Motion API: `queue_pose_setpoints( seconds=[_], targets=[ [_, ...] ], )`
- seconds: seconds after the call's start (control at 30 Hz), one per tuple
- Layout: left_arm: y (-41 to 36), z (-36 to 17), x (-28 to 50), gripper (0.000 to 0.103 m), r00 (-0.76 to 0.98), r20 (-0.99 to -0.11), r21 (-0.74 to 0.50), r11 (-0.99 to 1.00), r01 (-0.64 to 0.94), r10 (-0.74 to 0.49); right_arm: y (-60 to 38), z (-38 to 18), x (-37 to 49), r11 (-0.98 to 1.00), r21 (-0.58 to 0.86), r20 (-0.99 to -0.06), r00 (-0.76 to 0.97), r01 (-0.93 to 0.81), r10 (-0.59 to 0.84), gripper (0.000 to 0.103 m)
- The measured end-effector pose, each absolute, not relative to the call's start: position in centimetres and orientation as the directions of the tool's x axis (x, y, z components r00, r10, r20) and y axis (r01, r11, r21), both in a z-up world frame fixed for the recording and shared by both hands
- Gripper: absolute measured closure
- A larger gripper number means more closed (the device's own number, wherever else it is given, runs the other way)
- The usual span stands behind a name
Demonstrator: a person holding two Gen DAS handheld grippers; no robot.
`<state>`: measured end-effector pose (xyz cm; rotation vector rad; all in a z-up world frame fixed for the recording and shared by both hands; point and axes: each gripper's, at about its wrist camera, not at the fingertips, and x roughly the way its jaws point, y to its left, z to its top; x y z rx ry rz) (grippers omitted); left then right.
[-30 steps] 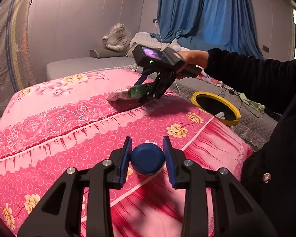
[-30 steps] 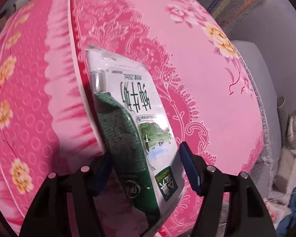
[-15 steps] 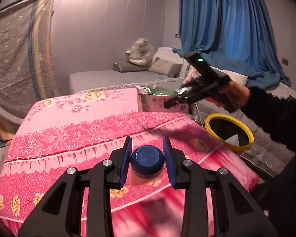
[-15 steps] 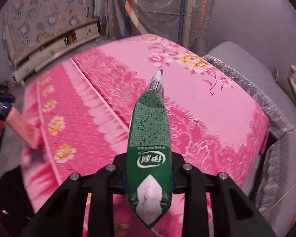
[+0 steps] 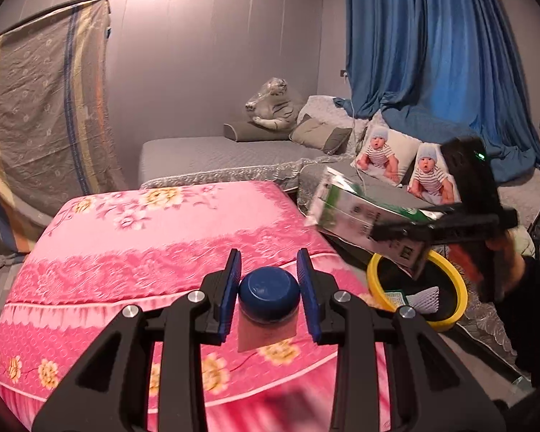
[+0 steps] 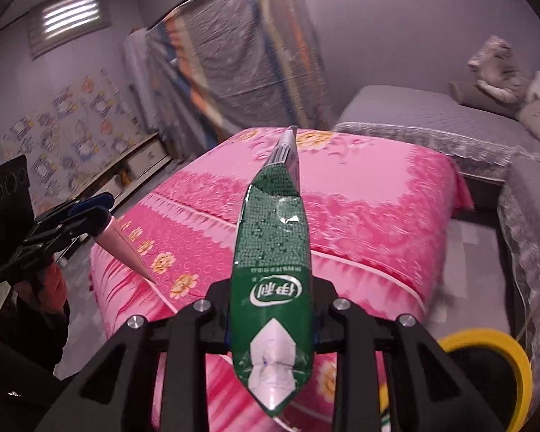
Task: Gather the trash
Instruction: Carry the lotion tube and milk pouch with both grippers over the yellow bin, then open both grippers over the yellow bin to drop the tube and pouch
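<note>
Jaws on carton [image 6: 271, 284] — flattened, green

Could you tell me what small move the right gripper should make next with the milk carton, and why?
Probably carry it a little further and lower it over the yellow bin. The right gripper is clamped on the flattened milk carton, held in the air, seemingly just above the bin's near rim.

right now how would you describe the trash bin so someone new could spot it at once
Start at the pink floral bed and go to its right corner, on the floor by the grey sofa. The trash bin there is round and black inside with a bright yellow rim, the only yellow ring here; the green milk carton hangs above it.
</note>
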<state>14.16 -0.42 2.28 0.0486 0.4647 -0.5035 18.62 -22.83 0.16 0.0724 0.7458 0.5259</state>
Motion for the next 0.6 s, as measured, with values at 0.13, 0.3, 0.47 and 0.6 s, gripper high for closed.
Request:
queue_pose_setpoints(
  seconds=[0.13,0.3,0.47,0.6],
  targets=[
    [-5.1,2.3,15.2,0.073,0.732,-0.461,-0.067,0.843,0.534,-0.501,-28.5,-0.5,16.2,0.942,0.250,-0.612,0.717,-0.225,0.334,0.076],
    [-12.2,2.3,15.6,0.073,0.668,-0.462,-0.056,0.771,0.634,-0.583,-34.5,-1.9,13.1,0.979,0.203,-0.624,0.775,0.034,0.102,0.076],
    [-19.6,1.9,16.5,0.073,0.588,-0.471,-0.072,0.693,0.717,-0.657,-39.2,-3.6,10.4,0.959,0.197,-0.649,0.760,0.206,-0.030,0.076],
    [-24.8,1.1,17.5,0.073,0.520,-0.488,-0.100,0.637,0.764,-0.701,-41.6,-4.9,9.4,0.932,0.216,-0.672,0.737,0.291,-0.075,0.076]
  ],
)
